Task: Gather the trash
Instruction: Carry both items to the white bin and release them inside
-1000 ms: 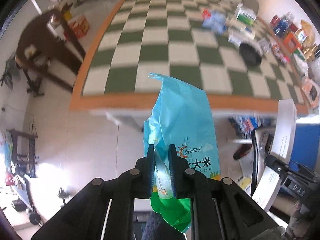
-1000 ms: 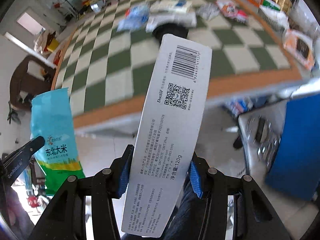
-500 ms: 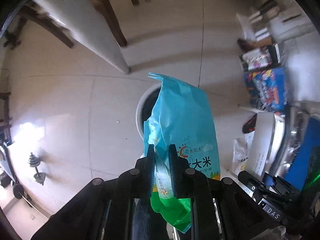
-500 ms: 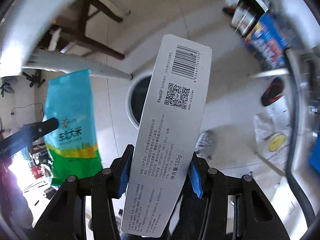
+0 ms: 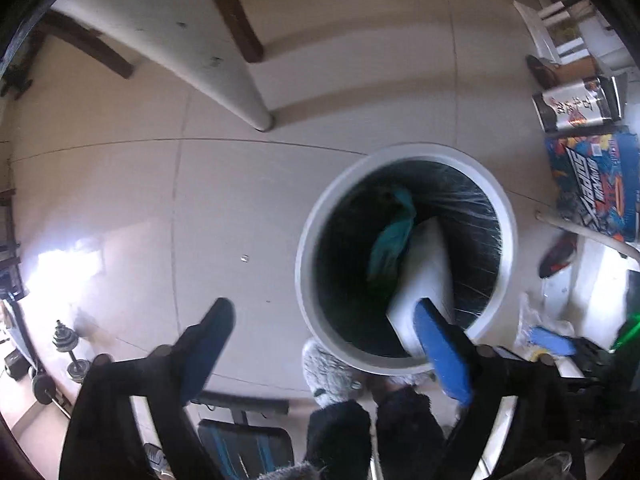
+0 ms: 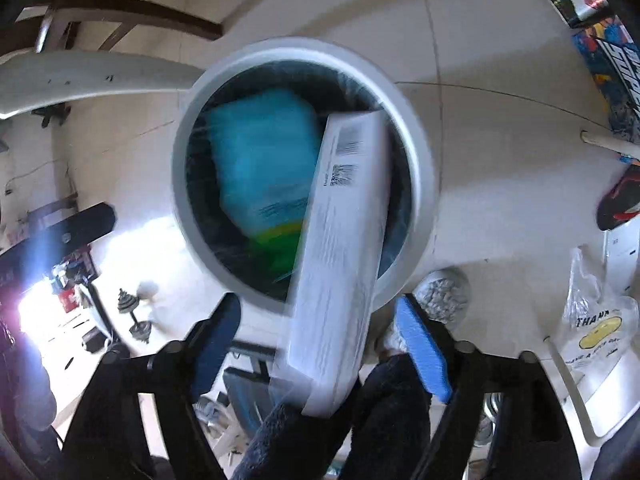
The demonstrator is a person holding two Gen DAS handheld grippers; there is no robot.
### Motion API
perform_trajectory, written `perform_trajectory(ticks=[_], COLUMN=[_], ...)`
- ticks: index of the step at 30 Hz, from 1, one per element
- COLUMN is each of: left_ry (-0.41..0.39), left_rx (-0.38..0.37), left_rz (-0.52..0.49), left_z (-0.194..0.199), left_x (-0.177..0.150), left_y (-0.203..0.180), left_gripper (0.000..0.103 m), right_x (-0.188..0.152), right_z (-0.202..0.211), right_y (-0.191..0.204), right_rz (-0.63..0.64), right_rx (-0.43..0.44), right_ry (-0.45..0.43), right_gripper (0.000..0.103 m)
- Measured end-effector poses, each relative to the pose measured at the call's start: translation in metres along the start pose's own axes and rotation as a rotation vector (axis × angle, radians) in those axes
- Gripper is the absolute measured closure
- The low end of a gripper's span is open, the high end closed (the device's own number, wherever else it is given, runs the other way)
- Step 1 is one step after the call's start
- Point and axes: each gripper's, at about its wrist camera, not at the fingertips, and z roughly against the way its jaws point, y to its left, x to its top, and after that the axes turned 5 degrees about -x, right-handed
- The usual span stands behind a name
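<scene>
A round white trash bin (image 5: 505, 216) with a black liner stands on the floor below both grippers; it also shows in the right wrist view (image 6: 420, 168). The blue-green rice bag (image 5: 390, 244) is inside the bin, blurred, as also in the right wrist view (image 6: 260, 176). The long white box (image 6: 340, 248) with a barcode is blurred, its far end in the bin, its near end loose between the spread fingers of my right gripper (image 6: 320, 336). The box shows in the left wrist view (image 5: 426, 268) too. My left gripper (image 5: 324, 348) is open and empty above the bin's near rim.
A white table leg (image 5: 224, 88) and dark chair legs (image 5: 236, 20) stand beyond the bin. Colourful boxes (image 5: 592, 184) lie at the right. A plastic bag (image 6: 600, 328), a crumpled grey wad (image 6: 444, 292) and dumbbells (image 5: 68, 356) lie on the tiled floor.
Both grippers have opened above the bin. The rice bag has left the left gripper and dropped into the bin. The white box has slipped from the right gripper toward the bin.
</scene>
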Motion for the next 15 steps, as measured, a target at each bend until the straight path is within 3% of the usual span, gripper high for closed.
perform_trajectory(ticks=[2, 8, 15], left_ry=[-0.027, -0.088, -0.091], left_rx=[0.023, 0.043, 0.010], left_rz=[0.001, -0.017, -0.024], left_z=[0.007, 0.033, 0.057], left_x=[-0.009, -0.032, -0.047], left_y=[0.001, 0.004, 0.008], left_gripper=[0.000, 0.000, 0.000], right_x=[-0.005, -0.019, -0.039], right_z=[0.005, 0.028, 0.055], right_y=[-0.001, 0.010, 0.012], right_rz=[0.000, 0.001, -0.049], right_rx=[-0.041, -0.244, -0.281], right_ry=[-0.027, -0.140, -0.188], right_gripper=[0.000, 0.000, 0.000])
